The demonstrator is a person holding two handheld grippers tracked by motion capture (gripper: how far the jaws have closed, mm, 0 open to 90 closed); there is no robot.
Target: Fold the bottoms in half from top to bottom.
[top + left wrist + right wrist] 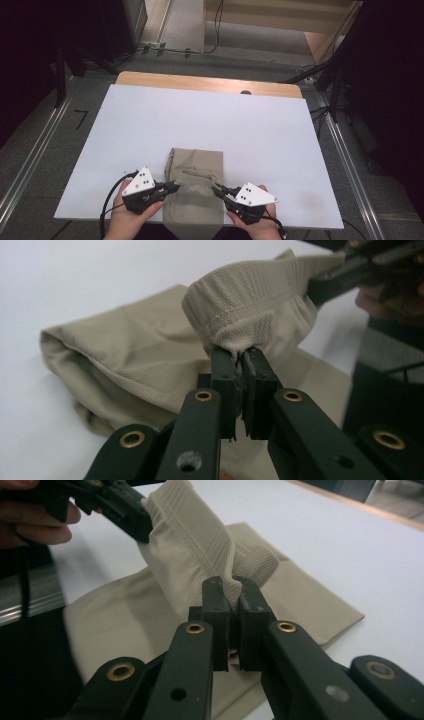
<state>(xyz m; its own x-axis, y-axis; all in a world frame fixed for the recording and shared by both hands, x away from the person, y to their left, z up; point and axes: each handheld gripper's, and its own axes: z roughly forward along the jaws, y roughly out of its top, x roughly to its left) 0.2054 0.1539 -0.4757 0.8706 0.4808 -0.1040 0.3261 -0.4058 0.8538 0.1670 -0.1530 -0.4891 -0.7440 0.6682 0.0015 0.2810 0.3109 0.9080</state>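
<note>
I see the beige cloth [194, 192] lying folded on the white board [150, 130], at the near edge, and its lower part hangs over that edge toward me. My left gripper [171, 188] is closed on one side of a raised fold of the cloth, and my right gripper [218, 191] is closed on the other side; in both gripper views the fabric is pinched between the two black jaws and lifted off the layer below.

Nothing else lies on the board. The wooden table edge [200, 81] shows behind it, with a small dark spot [245, 92] at the border. On the grey floor [40, 145] at the left I read a black mark like the number 7 [80, 119]. Metal rails [350, 165] run along both sides, and cables [320, 112] lie on the floor at the far right.

The board is free to the left, to the right and far behind the cloth. Toward me there is almost no room, because my hands [131, 217] are already at the edge.
</note>
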